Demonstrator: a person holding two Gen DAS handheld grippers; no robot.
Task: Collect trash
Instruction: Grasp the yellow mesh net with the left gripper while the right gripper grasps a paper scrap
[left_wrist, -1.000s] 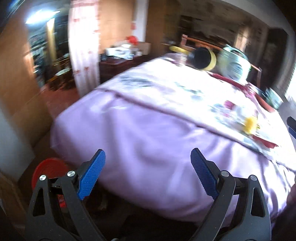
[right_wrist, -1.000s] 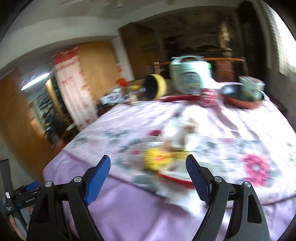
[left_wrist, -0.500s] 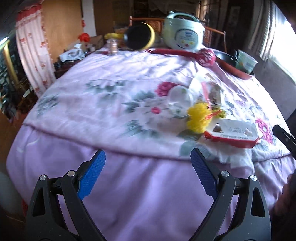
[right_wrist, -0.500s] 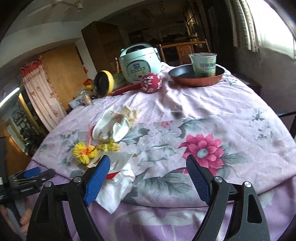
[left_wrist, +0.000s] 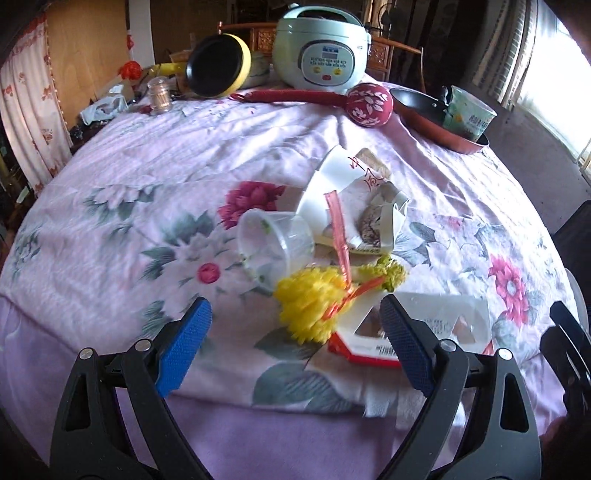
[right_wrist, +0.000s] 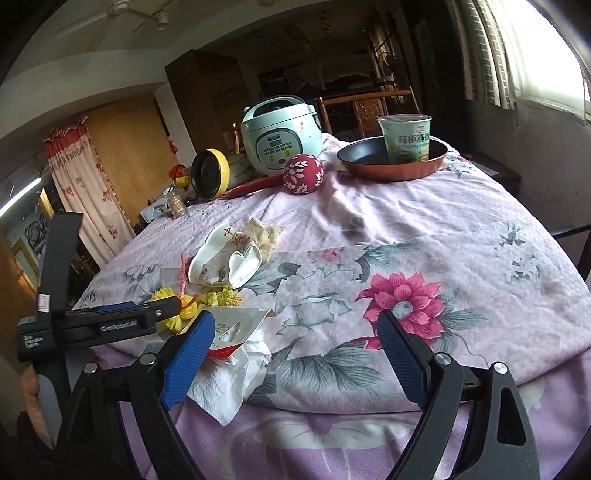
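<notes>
A heap of trash lies on the pink flowered tablecloth (left_wrist: 147, 177): a clear plastic cup (left_wrist: 275, 245) on its side, a yellow pom-pom (left_wrist: 312, 304) with red ribbon, white paper wrappers (left_wrist: 351, 199), a red and white carton (left_wrist: 424, 332) and a white tissue (right_wrist: 236, 376). My left gripper (left_wrist: 295, 343) is open and empty, just short of the pom-pom and carton. My right gripper (right_wrist: 295, 358) is open and empty at the table's front edge, right of the heap (right_wrist: 229, 254).
At the back stand a pale green rice cooker (left_wrist: 321, 48), a yellow-rimmed pan (left_wrist: 218, 66), a red patterned ball (left_wrist: 369, 105) and a red pan (right_wrist: 391, 158) holding a noodle cup (right_wrist: 404, 138). Wooden chairs stand behind the table.
Both views swung from the table's side onto the trash heap. My left gripper has moved forward, close to the pom-pom and carton. Both grippers stayed open.
</notes>
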